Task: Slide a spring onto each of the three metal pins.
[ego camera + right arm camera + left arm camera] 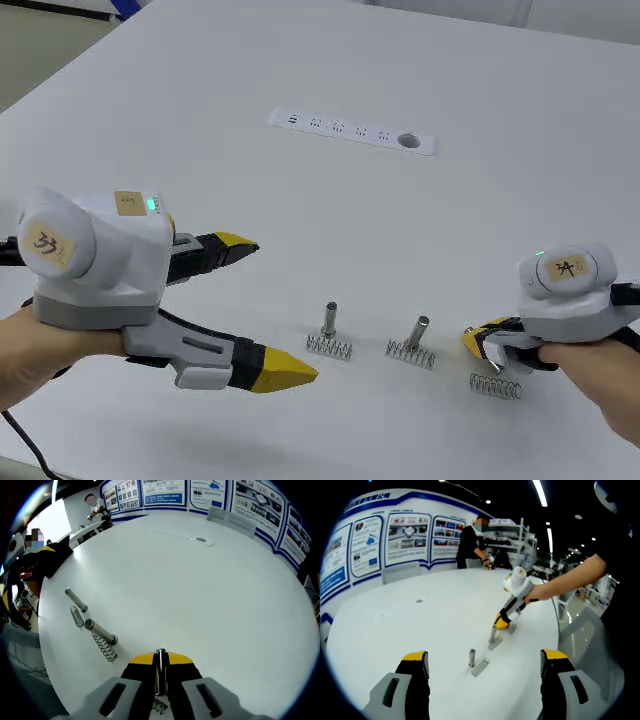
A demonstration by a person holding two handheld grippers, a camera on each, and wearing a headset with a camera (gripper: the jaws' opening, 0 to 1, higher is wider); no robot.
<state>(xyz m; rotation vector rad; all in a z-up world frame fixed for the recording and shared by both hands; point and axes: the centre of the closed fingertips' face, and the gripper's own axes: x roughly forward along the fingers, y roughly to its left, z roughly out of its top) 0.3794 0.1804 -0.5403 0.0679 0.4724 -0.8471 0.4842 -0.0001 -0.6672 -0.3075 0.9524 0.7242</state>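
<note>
Right hand-held gripper point(485, 346) clamped shut on third metal pin point(160, 672), pin lengthwise between jaws, probably to steady it for loose spring point(495, 385) lying just beside on surface point(300, 60). Left hand-held gripper point(280, 310) jaws spread wide, empty (likely free to fetch spring). Left pin point(329, 320) and middle pin point(417, 332) on surface, left spring point(329, 347) and middle spring point(411, 354) at their feet, none threaded.

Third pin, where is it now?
The third pin is clamped in the right tool, on the head view's right side, beside the loose spring.
</note>
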